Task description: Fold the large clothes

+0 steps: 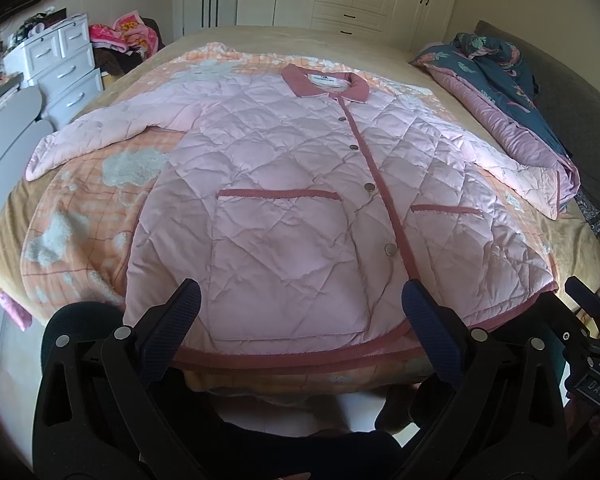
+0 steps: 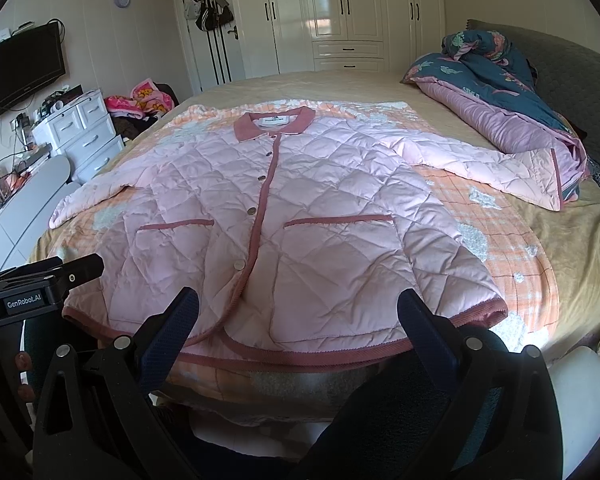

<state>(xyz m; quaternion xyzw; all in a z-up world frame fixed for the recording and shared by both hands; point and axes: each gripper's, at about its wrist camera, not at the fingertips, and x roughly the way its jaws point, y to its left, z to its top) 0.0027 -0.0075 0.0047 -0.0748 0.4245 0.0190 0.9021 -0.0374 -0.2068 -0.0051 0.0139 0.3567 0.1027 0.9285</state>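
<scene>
A pink quilted jacket [image 1: 292,184] [image 2: 284,216] with dark-rose trim lies flat and buttoned on the bed, collar far, hem near, both sleeves spread out to the sides. My left gripper [image 1: 300,308] hovers open just above the near hem, left of the button placket. My right gripper [image 2: 298,308] is open too, over the hem right of the placket. Neither holds anything. The right gripper's body [image 1: 592,320] shows at the right edge of the left wrist view, and the left gripper's body [image 2: 40,284] shows at the left in the right wrist view.
An orange patterned blanket [image 1: 80,216] lies under the jacket on the tan bed [image 2: 580,232]. A bundled blue-and-pink quilt [image 2: 500,96] sits at the far right, touching the right sleeve cuff. White drawers [image 1: 64,68] and a wardrobe [image 2: 340,12] stand beyond the bed.
</scene>
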